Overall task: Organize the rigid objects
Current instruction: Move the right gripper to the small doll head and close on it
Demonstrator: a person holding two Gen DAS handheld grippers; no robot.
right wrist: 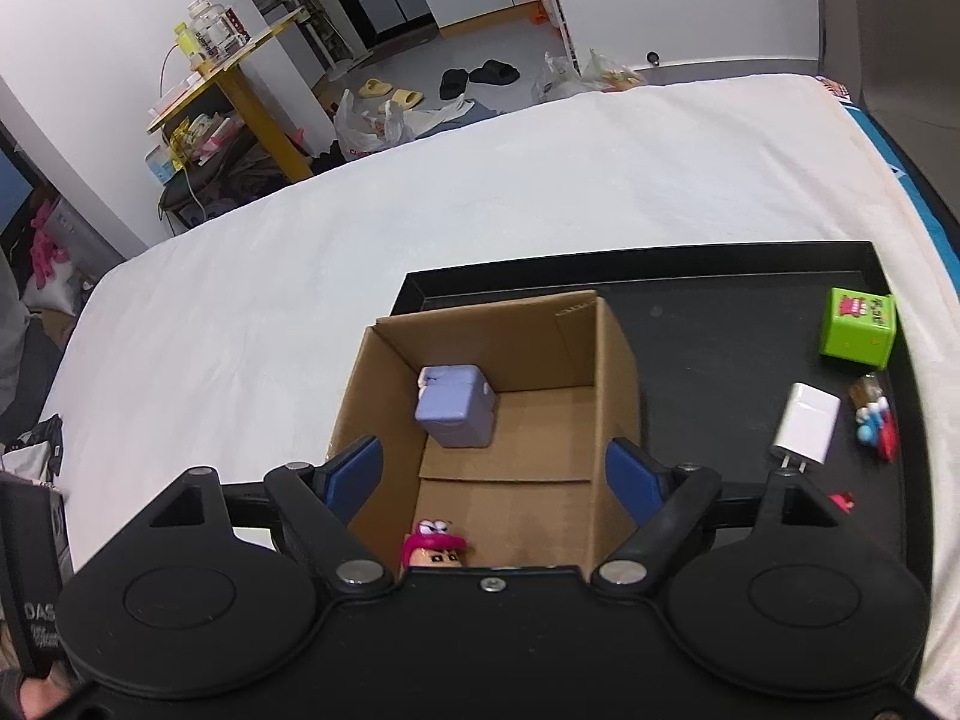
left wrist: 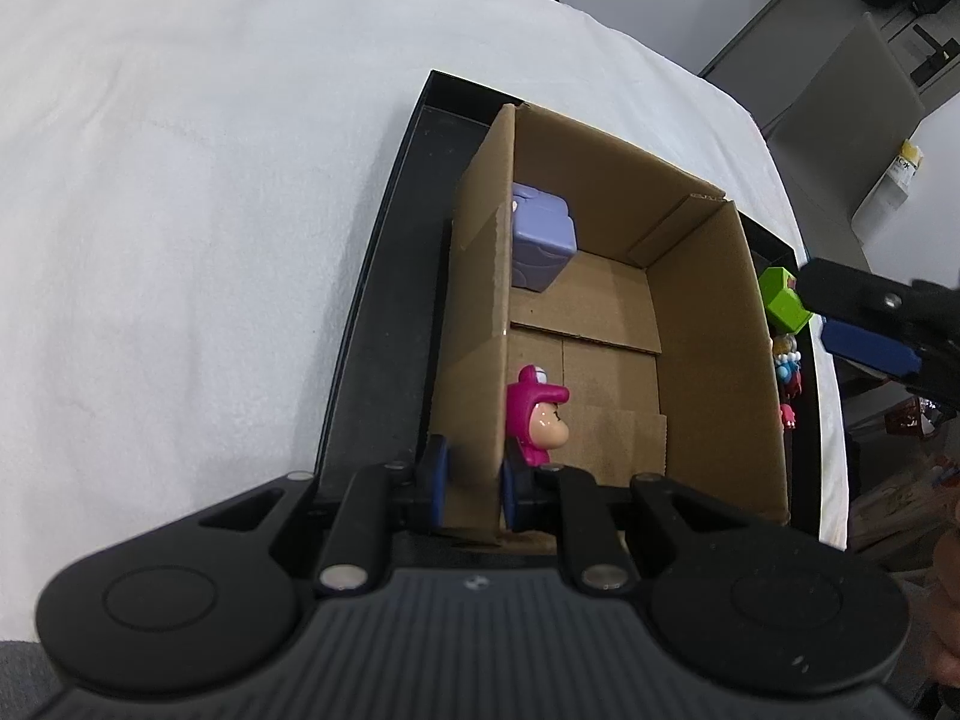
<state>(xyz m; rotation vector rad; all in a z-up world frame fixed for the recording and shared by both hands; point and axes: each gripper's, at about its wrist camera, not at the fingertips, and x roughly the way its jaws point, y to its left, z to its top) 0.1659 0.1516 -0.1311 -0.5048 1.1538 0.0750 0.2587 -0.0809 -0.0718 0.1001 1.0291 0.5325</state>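
Note:
An open cardboard box [left wrist: 708, 360] [right wrist: 612, 354] stands on a black tray [left wrist: 384, 312] [right wrist: 720, 324]. Inside lie a lilac cube [left wrist: 540, 240] [right wrist: 456, 405] and a pink-hooded figure [left wrist: 537, 420] [right wrist: 435, 546]. My left gripper [left wrist: 474, 489] is shut on the box's near left wall. My right gripper [right wrist: 495, 474] is open and empty above the box; it also shows at the right edge of the left wrist view [left wrist: 852, 324]. On the tray right of the box lie a green cube [right wrist: 858, 330] [left wrist: 780, 300], a white charger [right wrist: 807, 426] and small figures [right wrist: 876, 420] [left wrist: 787, 366].
The tray rests on a white cloth-covered surface [left wrist: 180, 240] [right wrist: 480, 180]. Beyond the edge are a yellow shelf [right wrist: 240, 72], bags and slippers on the floor. A small red piece [right wrist: 843, 501] lies near the tray's front right.

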